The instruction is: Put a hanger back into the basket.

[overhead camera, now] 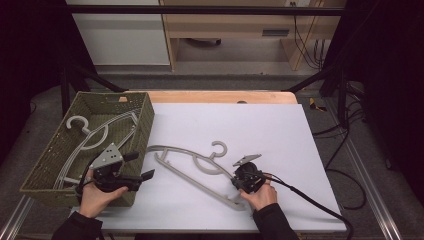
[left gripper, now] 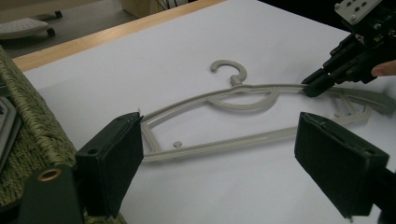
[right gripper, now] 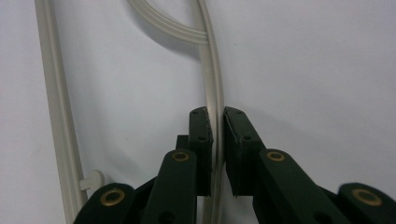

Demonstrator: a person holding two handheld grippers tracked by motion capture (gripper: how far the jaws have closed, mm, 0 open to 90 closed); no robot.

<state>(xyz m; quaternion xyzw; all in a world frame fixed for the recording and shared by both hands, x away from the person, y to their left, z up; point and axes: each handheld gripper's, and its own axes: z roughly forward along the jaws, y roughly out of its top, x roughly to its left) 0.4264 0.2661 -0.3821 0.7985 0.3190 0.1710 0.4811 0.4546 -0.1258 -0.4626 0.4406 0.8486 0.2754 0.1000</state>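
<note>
Hanger (overhead camera: 192,167) position: flat on the white sheet (overhead camera: 260,130) at table centre, hook pointing toward 12 o'clock, one shoulder end lying just beside the woven basket (overhead camera: 145,117) at 9 o'clock. A second hanger (overhead camera: 92,132) lies inside that basket.

Right gripper (overhead camera: 239,181): its pads sit on either side of the hanger's upper arm near the end at 4 o'clock; in the right gripper view the thin arm (right gripper: 215,116) runs between them with almost no gap, so the grip reads as closed on the hanger. The right hand (overhead camera: 260,195) holds the tool low, jaws pointing toward 10 o'clock.

Left gripper (overhead camera: 142,175): jaws spread wide, holding nothing, aimed toward 3 o'clock at the hanger's near end. The left hand (overhead camera: 97,197) rests beside the basket's near corner.

Procedure, as judged: probable step is lifting the hanger toward the basket. Keep the pinch square on the arm; a thin rod twists easily. Raise the end evenly, then support the free shoulder with the open tool before clearing the basket wall.
</note>
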